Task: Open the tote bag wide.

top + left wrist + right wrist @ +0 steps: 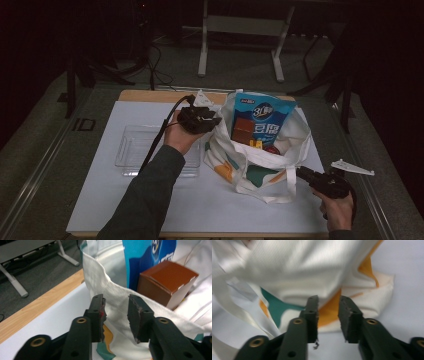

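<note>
A white tote bag (260, 170) with teal and orange patches stands open on the white mat. Inside it are a blue snack packet (262, 117), a brown box (242, 131) and small yellow and red items. My left gripper (212, 122) is at the bag's left rim. In the left gripper view its jaws (116, 302) stand apart, with the bag's white rim (112, 293) at their tips and the brown box (167, 282) beyond. My right gripper (302, 173) is at the bag's lower right corner. It is open (328, 303), with the bag's cloth (294, 277) just ahead.
A clear plastic tray (132, 150) lies on the mat left of the bag, under my left forearm. The white mat (100, 190) covers a wooden table top (150, 95). Beyond the table are a dark floor, cables and the legs of a metal frame (202, 55).
</note>
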### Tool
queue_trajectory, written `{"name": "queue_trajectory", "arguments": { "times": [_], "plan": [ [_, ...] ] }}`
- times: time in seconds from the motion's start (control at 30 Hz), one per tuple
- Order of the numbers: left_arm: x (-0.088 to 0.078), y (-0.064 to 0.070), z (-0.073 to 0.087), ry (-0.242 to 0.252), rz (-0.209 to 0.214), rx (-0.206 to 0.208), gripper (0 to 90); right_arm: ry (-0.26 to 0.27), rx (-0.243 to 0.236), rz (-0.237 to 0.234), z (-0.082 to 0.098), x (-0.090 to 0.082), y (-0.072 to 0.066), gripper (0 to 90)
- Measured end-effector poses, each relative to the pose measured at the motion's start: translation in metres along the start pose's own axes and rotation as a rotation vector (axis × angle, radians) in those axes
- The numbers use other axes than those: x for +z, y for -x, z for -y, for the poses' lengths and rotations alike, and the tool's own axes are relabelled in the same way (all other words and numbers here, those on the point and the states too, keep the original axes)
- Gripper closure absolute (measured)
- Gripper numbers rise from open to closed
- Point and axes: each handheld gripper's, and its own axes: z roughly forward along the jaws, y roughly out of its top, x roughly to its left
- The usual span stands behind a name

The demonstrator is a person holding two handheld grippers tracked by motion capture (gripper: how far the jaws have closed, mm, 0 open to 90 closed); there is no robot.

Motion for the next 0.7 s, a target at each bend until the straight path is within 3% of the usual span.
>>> {"name": "queue_trajectory", "arguments": {
  "times": [0.1,0.23,0.33,0.4,0.5,0.57,0.7],
  "plan": [
    [-0.001,0.000,-0.003,0.019,-0.003,0.000,63.4,0.039,0.019,-0.030,-0.004,-0.001,0.000,62.4],
    [0.005,0.003,-0.008,0.019,-0.015,0.008,63.2,0.035,0.059,-0.011,-0.009,0.007,0.000,59.6],
    [0.013,0.004,-0.010,0.022,-0.017,-0.011,63.6,0.035,0.088,-0.042,-0.009,0.015,0.002,75.7],
    [0.019,0.005,-0.009,-0.002,-0.018,-0.009,67.8,0.034,0.092,-0.037,-0.008,0.016,0.001,87.6],
    [0.027,0.008,-0.006,-0.052,-0.042,0.016,77.4,0.025,0.083,-0.053,-0.004,0.014,0.002,89.5],
    [0.029,0.008,-0.004,-0.063,-0.031,0.021,81.9,0.007,0.072,-0.051,-0.001,0.012,0.001,89.6],
    [0.030,0.013,-0.003,-0.070,-0.035,0.037,83.3,-0.013,0.065,-0.055,0.003,0.010,0.000,89.8]
  ]
}}
